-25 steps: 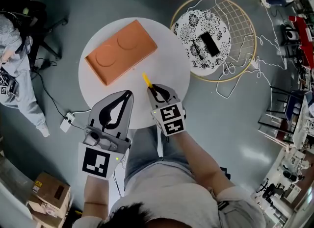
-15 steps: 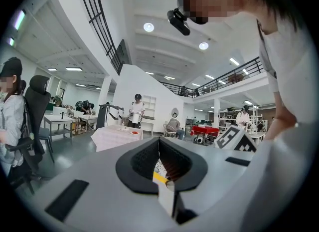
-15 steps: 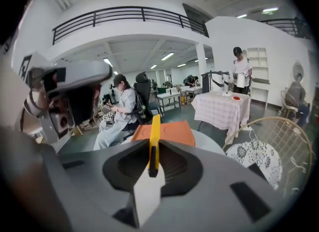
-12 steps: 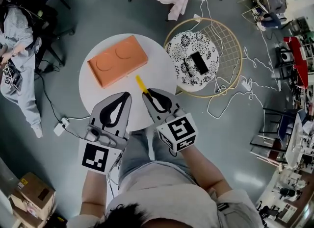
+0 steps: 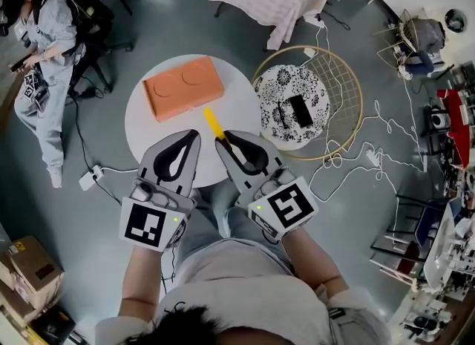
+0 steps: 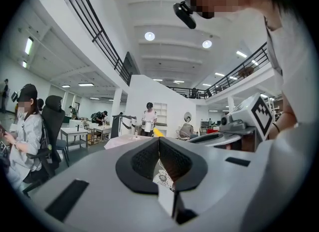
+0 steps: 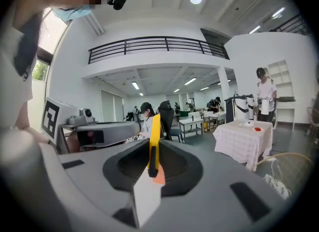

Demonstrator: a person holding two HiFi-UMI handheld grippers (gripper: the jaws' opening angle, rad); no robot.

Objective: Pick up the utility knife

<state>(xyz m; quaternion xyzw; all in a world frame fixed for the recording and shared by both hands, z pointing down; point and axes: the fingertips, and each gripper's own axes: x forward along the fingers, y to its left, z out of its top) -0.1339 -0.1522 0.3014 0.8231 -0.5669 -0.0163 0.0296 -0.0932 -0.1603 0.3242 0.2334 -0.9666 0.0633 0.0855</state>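
Note:
The yellow utility knife (image 5: pixel 214 122) sticks out forward from my right gripper (image 5: pixel 223 140), which is shut on its rear end and holds it above the near edge of the round white table (image 5: pixel 241 99). In the right gripper view the knife (image 7: pixel 155 136) stands upright between the closed jaws of this gripper (image 7: pixel 152 146), pointing out into the room. My left gripper (image 5: pixel 196 134) hovers just left of it, shut with nothing in it (image 6: pixel 159 142). The knife's yellow tip (image 6: pixel 158 132) shows beyond the left jaws.
An orange tray (image 5: pixel 183 87) lies on the table's far side. To the right a gold wire basket (image 5: pixel 355 91) holds a patterned disc with a black phone (image 5: pixel 300 110). A seated person (image 5: pixel 44 39) is at far left, cardboard boxes (image 5: pixel 22 269) at lower left, cables on the floor.
Both grippers have risen toward the head camera and look larger. The right one has lifted the knife off the table and turned. The table now looks smaller and farther.

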